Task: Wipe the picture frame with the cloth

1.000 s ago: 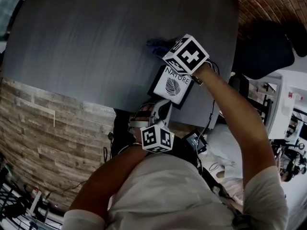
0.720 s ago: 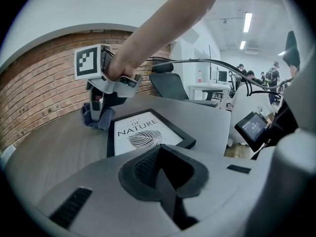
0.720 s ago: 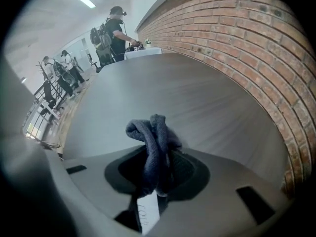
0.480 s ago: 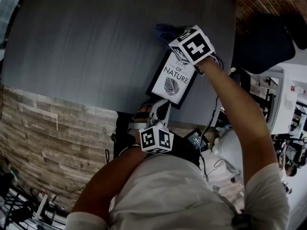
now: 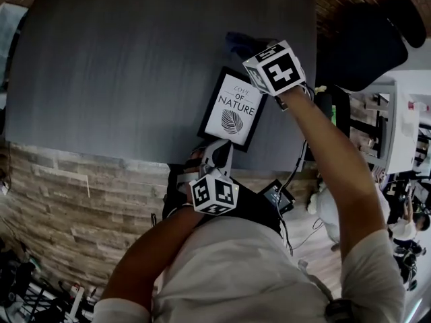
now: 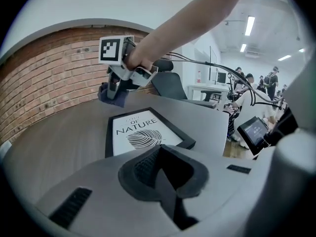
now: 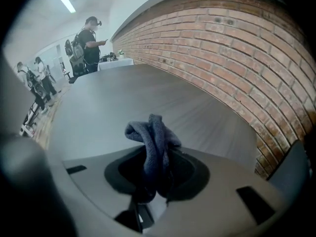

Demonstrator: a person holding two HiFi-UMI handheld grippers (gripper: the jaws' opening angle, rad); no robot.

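Clamping the cloth [image 7: 152,139], right gripper [image 7: 154,181] sits beyond the picture frame [image 5: 231,108], maybe touching it. Left gripper [image 6: 165,181] jaws together, empty, near the frame's closer edge.

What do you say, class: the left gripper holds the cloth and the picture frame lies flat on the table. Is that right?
No: the right gripper holds the cloth, as the right gripper view shows. The picture frame does lie flat on the table.

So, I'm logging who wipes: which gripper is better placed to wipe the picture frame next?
Right. The right gripper is shut on the cloth, just past the far edge of the picture frame; the left gripper is shut on nothing, at its near edge.
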